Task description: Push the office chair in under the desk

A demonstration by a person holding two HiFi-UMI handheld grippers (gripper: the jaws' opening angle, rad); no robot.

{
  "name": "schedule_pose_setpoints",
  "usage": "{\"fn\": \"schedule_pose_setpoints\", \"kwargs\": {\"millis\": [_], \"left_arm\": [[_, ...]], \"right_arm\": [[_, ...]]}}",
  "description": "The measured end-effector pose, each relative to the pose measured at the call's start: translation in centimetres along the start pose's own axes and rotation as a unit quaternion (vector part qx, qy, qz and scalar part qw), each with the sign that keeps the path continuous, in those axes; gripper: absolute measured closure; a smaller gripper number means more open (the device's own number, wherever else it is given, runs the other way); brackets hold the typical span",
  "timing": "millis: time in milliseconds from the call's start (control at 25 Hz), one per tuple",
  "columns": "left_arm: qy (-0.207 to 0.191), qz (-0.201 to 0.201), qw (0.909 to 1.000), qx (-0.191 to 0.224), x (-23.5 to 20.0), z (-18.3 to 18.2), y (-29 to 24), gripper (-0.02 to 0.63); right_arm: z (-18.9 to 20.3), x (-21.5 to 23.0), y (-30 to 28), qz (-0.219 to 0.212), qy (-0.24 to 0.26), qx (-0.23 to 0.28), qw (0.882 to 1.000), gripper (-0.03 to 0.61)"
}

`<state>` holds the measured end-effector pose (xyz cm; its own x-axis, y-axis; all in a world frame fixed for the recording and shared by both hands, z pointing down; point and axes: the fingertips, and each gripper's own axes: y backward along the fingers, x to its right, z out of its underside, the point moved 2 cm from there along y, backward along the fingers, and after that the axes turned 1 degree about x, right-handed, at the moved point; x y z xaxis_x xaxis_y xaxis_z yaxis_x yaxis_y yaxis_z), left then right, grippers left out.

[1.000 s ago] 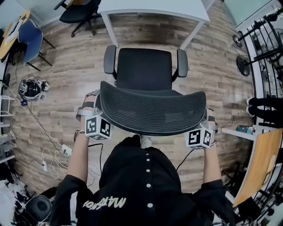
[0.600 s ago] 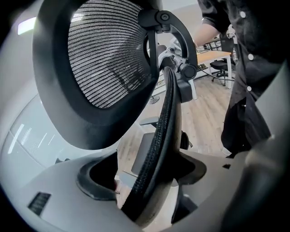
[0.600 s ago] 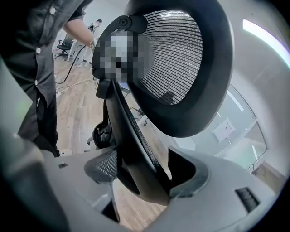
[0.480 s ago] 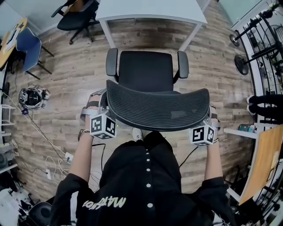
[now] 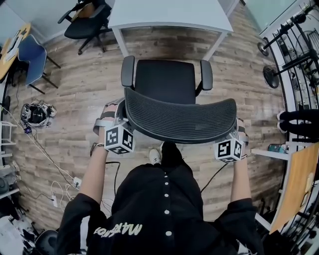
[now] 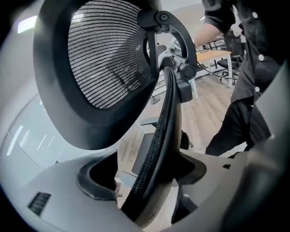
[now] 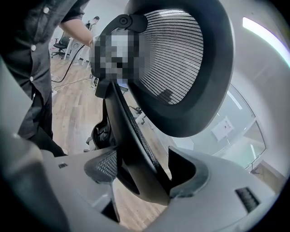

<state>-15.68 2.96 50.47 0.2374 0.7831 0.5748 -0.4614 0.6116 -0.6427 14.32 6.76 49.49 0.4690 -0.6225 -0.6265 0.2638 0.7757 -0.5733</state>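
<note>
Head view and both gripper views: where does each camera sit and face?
Head view: on the person's head, steeply down at the office chair and desk; arms, torso show.
Left gripper view: on the left gripper, along its jaws, shut on the backrest rim; torso at right.
Right gripper view: on the right gripper, likewise; torso at left.
All share the office chair.

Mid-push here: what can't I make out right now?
Chair's wheels: head view, hidden under seat and backrest.
Space under the desk: head view, covered by its top; far side cut off by the picture edge.
Part of the backrest frame: right gripper view, under a mosaic patch.
</note>
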Motion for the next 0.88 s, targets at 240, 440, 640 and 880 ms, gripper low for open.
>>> {"fn": "schedule_pose_setpoints", "kwargs": {"millis": [240, 440, 640, 880], "left_arm": [[-0.001, -0.001, 1.0, 0.002, -1.1, -0.2, -1.0, 0.241], [-0.002, -0.002, 1.0, 0.004, -1.6, -0.1, -1.6, 0.241], [0.0, -0.002, 1.0, 0.001, -2.6, -0.1, -2.5, 0.241], [0.002, -0.004, 1.0, -0.002, -3.4, -0.1, -3.3, 0.241]], "right_arm": [[0.2, 1.0, -1.0, 0.005, 0.002, -0.004, 1.0, 0.252], [0.2, 1.5, -1.8, 0.005, 0.005, -0.003, 1.0, 0.252], [0.2, 2.5, -2.7, 0.003, 0.005, -0.001, 1.0, 0.252], [0.3, 3.4, -3.7, 0.002, 0.006, 0.0, 1.0, 0.252]]}}
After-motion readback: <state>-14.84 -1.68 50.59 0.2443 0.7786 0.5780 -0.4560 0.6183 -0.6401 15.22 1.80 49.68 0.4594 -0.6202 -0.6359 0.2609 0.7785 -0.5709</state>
